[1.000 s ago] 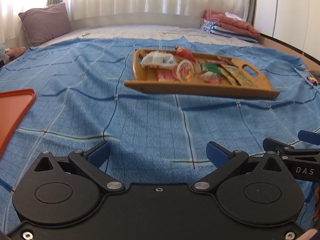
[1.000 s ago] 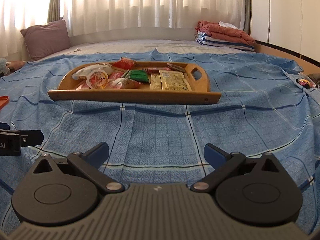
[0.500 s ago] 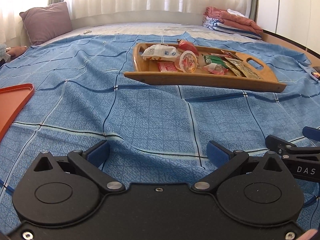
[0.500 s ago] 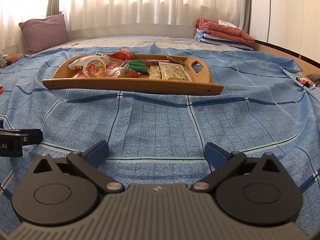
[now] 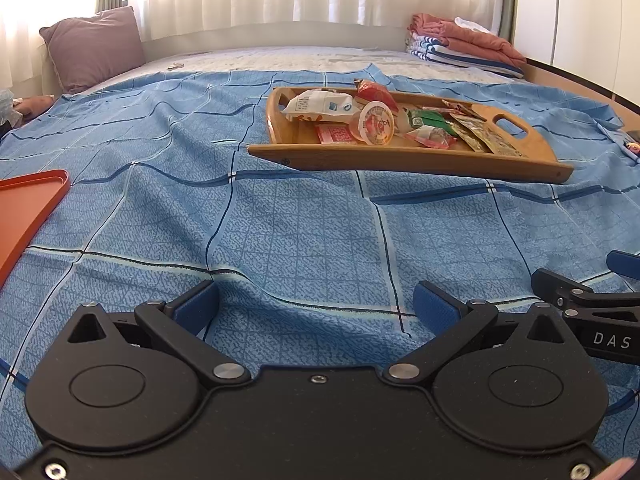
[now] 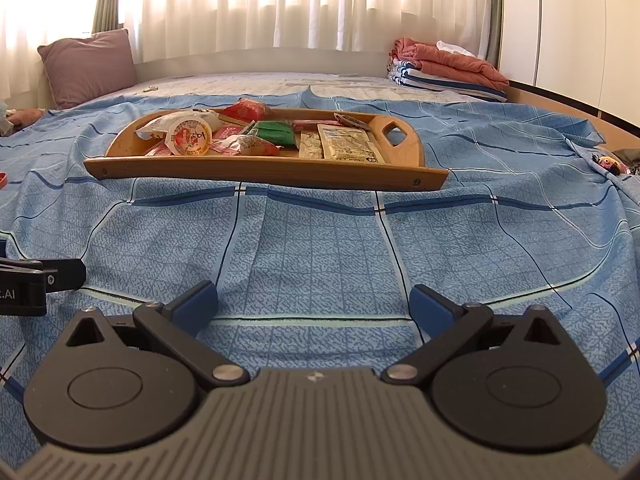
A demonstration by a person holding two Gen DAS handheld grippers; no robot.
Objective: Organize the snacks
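Note:
A wooden tray (image 5: 400,160) (image 6: 264,168) lies on the blue checked bedspread ahead of both grippers. It holds several snacks: a white packet (image 5: 320,106), a round jelly cup (image 5: 374,123) (image 6: 190,136), a red bag (image 6: 244,112), a green packet (image 6: 276,133) and flat brown sachets (image 6: 344,143). My left gripper (image 5: 316,306) is open and empty, low over the bedspread, well short of the tray. My right gripper (image 6: 314,306) is open and empty, also short of the tray.
An orange tray (image 5: 24,208) lies at the left edge of the left wrist view. A purple pillow (image 5: 92,46) sits at the back left and folded blankets (image 6: 448,68) at the back right. The bed's wooden edge (image 6: 580,110) runs along the right.
Both grippers have moved forward, so the wooden tray looks nearer. Both stay open and empty.

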